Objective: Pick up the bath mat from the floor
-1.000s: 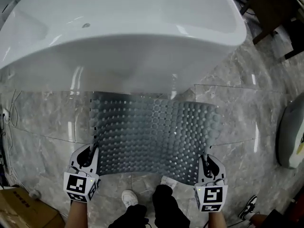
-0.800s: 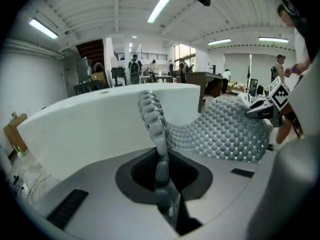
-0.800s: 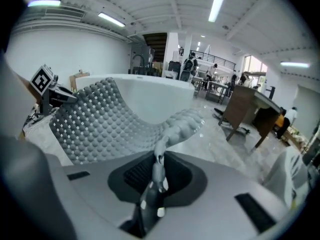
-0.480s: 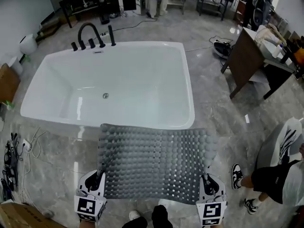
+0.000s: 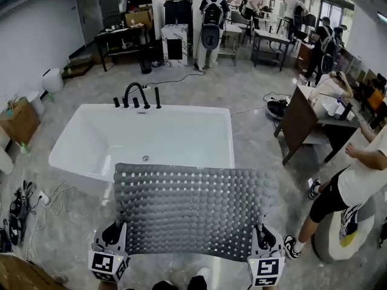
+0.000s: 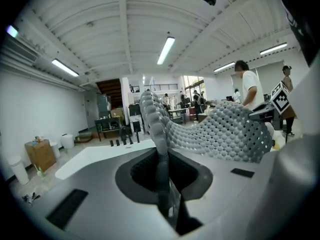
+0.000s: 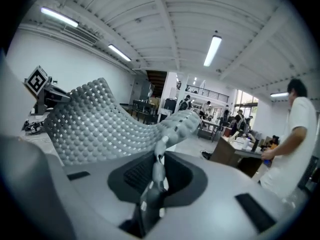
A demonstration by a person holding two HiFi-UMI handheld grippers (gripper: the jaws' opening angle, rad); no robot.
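The grey bath mat (image 5: 190,209), studded with bumps and holes, hangs stretched flat in the air between my two grippers, clear of the floor. My left gripper (image 5: 119,233) is shut on its near left corner and my right gripper (image 5: 261,235) is shut on its near right corner. In the left gripper view the mat (image 6: 220,131) rises out of the closed jaws (image 6: 161,164) and curves off to the right. In the right gripper view the mat (image 7: 100,126) leaves the pinched jaws (image 7: 158,171) and sweeps to the left.
A white bathtub (image 5: 145,141) with black taps (image 5: 136,95) stands just beyond the mat. A person in a white shirt (image 5: 357,183) stands at the right by a brown desk (image 5: 308,116). Cables (image 5: 27,204) lie on the floor at the left. Several people and tables fill the far room.
Both grippers have lifted the mat from low over the floor up to chest height. The head view has swung upward from the tub's side to the whole room.
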